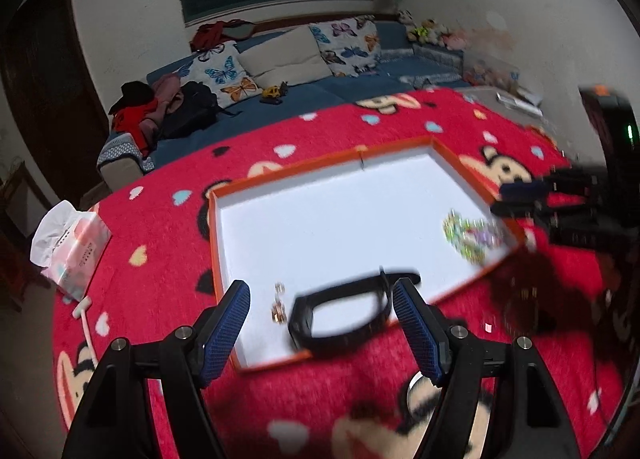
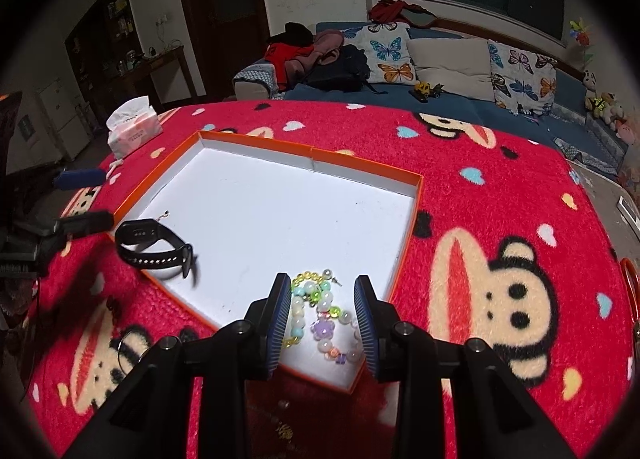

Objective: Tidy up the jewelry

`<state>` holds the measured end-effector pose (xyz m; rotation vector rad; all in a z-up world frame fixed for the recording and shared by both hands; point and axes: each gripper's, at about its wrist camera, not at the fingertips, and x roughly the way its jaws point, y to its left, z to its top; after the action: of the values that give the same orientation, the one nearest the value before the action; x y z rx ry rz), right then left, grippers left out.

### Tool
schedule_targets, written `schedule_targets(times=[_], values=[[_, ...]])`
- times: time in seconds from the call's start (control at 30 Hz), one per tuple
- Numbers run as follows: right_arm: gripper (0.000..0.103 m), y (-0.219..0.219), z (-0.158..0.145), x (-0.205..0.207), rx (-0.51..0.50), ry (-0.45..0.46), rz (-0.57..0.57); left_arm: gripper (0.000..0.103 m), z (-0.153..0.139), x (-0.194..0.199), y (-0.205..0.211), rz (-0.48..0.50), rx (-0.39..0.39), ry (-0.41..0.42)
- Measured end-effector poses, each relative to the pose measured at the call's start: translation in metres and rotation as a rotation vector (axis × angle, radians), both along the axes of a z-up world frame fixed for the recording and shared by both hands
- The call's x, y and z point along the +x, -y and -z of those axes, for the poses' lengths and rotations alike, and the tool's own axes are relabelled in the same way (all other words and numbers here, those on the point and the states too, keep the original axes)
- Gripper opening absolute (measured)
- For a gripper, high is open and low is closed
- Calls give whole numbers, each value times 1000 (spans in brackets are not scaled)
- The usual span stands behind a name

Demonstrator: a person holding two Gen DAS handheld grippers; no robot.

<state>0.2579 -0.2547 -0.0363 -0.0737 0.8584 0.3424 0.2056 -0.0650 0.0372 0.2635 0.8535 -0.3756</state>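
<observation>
We are hovering our left gripper (image 1: pixel 322 301) wide and empty over the black watch (image 1: pixel 340 313), lying at the lower edge of the orange tray (image 1: pixel 280 175); our right gripper (image 2: pixel 322 301) is standing narrowly parted, touching nothing, above the bead bracelet (image 2: pixel 320 315) lying in the tray's bottom corner

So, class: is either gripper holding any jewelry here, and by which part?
Nothing is held. The left gripper and right gripper are both open; the watch and bead bracelet lie free in the tray.

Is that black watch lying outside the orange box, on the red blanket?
No, the black watch lies inside the orange box, on its white floor near one edge.
</observation>
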Motion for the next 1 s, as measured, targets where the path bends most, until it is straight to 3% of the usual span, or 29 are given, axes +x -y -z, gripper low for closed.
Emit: schedule_targets(times=[0.23,0.4,0.7,0.87,1.0], values=[[38,-5,4,-8,6,-6,-15,79,25,-10,0,-14,82,-31],[39,-7,6,-10,7,-11,-21,80,37,7,-7,-57,81,-61],[39,-8,9,-12,16,-14,-16,80,32,30,-2,-68,71,-42],[39,-9,7,-18,9,-9,-35,80,45,27,6,-32,97,-75],[39,-8,6,-21,10,-5,-38,80,48,28,3,-49,61,-91]])
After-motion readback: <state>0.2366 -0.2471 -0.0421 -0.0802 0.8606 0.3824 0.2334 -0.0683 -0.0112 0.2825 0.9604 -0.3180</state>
